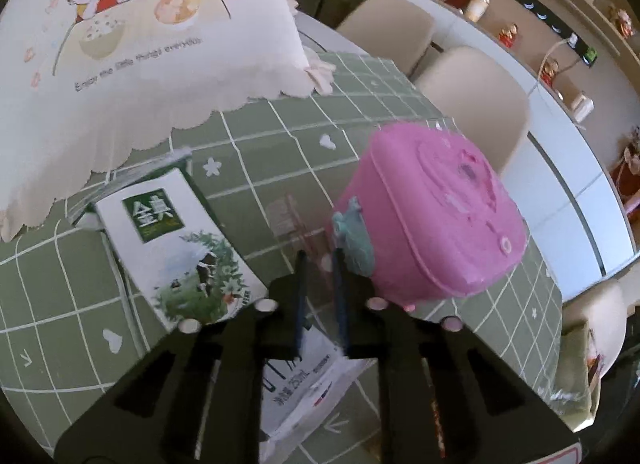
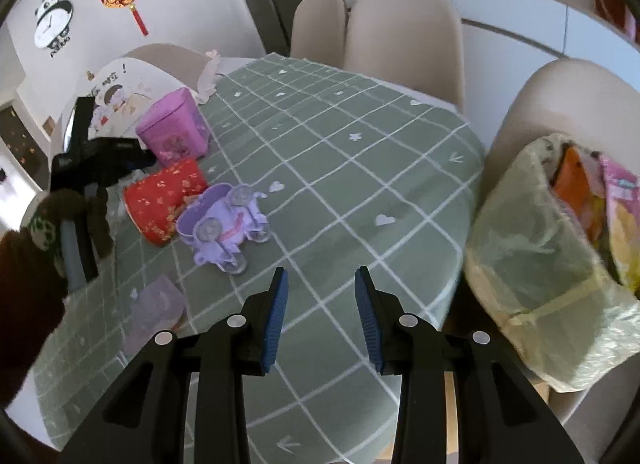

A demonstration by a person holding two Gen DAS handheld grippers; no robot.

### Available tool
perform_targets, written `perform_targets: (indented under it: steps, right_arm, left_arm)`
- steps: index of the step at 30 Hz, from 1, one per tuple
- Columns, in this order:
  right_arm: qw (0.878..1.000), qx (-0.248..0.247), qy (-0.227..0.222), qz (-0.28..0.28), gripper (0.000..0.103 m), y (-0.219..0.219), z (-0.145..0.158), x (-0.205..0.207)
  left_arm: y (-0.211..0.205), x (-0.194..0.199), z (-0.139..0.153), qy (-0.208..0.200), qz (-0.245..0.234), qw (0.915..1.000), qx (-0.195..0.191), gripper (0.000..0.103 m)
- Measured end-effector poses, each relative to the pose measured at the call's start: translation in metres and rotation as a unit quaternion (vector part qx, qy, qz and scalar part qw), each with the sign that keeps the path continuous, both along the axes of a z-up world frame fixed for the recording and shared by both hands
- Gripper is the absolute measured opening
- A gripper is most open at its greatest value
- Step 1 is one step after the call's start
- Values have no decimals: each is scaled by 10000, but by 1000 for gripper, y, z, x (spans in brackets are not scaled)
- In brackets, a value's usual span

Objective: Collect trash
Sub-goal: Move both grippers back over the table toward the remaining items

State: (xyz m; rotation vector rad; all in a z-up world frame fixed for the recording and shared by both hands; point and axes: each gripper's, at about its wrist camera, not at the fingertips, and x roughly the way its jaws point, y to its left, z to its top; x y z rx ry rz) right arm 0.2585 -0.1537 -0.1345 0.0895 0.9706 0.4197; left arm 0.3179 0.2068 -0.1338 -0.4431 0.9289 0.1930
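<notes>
Milk carton (image 1: 176, 248) lies flat, long axis diagonal; left gripper (image 1: 320, 264) closed, right gripper (image 2: 321, 284) open.

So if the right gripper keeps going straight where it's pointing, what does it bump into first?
Probably just the green checked tablecloth. The right gripper is open with nothing between its fingers, and that patch looks bare; depth is uncertain.
</notes>
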Motion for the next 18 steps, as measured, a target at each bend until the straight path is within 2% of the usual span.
perform_targets:
  steps: [4,12,18]
  right_arm:
    - [9992,-114,-259,297,34,14,9,0]
    - [9951,105,-349,918,34,60,27,13]
    - [9899,63,-403,1357,34,96,34,5]
  left_arm:
    - [0,-13,3,71,-242,9997,-60,3]
    - [-12,-111,20,-45,-801,9957,-467,1]
    - [-9,-154,14,140,-888,9938,-655,2]
